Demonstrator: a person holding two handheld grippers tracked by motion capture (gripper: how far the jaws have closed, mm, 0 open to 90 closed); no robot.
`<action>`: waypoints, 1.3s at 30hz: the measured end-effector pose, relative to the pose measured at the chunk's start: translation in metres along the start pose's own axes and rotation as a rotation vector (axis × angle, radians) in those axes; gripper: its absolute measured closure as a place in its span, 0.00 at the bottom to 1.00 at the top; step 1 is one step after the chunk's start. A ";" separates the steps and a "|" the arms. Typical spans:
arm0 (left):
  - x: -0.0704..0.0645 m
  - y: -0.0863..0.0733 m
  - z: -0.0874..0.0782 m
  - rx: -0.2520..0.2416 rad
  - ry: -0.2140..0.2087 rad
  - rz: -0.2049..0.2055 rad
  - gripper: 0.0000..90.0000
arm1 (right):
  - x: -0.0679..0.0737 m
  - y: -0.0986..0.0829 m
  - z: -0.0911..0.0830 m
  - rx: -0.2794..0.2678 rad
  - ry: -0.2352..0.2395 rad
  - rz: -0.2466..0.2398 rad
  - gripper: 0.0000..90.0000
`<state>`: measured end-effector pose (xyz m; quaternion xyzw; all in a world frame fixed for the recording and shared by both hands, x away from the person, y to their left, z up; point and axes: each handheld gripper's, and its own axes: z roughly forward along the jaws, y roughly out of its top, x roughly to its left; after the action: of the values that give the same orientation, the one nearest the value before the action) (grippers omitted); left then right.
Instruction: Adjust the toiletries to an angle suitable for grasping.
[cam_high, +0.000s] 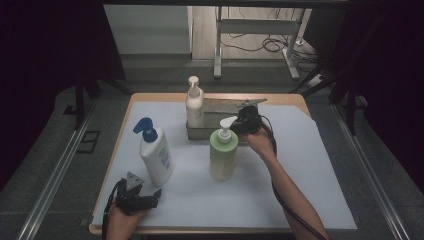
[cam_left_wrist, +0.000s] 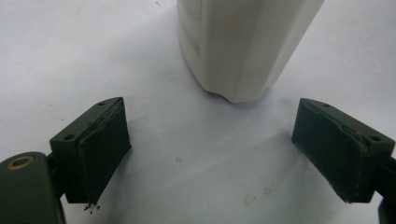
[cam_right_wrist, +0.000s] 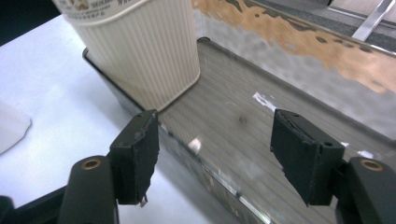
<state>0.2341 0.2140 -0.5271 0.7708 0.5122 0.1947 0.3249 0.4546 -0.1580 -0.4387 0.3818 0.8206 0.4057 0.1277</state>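
Note:
A cream pump bottle (cam_high: 194, 102) stands in the left end of a metal tray (cam_high: 226, 106) at the back of the table. My right gripper (cam_high: 245, 121) hovers open over the tray's front wall. In the right gripper view its jaws (cam_right_wrist: 224, 154) straddle that wall, with the ribbed cream bottle (cam_right_wrist: 144, 51) ahead on the left and the bare tray floor (cam_right_wrist: 243, 107) beyond. A green pump bottle (cam_high: 222, 152) stands just in front of the tray. My left gripper (cam_high: 150, 199) rests open near the front edge. The base of a white bottle with a blue pump (cam_high: 156, 157) (cam_left_wrist: 243, 46) stands just ahead of its jaws (cam_left_wrist: 224, 154), apart from them.
A white sheet (cam_high: 300, 165) covers the wooden table (cam_high: 150, 96). The tray's far wall (cam_right_wrist: 299, 51) shows brownish patches. Metal rails (cam_high: 60, 165) run along both sides of the table, and a desk frame with cables (cam_high: 260, 40) stands behind it.

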 end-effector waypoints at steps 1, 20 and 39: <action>0.000 0.000 0.000 0.000 0.000 0.000 0.12 | 0.000 -0.002 -0.003 0.001 0.003 -0.002 0.35; 0.000 0.000 0.000 0.000 0.001 0.001 0.12 | 0.006 -0.042 -0.055 0.003 -0.018 -0.063 0.25; 0.000 0.000 0.000 -0.001 0.002 0.000 0.12 | 0.033 -0.071 -0.084 0.011 0.072 -0.140 0.09</action>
<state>0.2337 0.2137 -0.5272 0.7704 0.5124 0.1959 0.3249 0.3517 -0.2086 -0.4365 0.3095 0.8515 0.4047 0.1238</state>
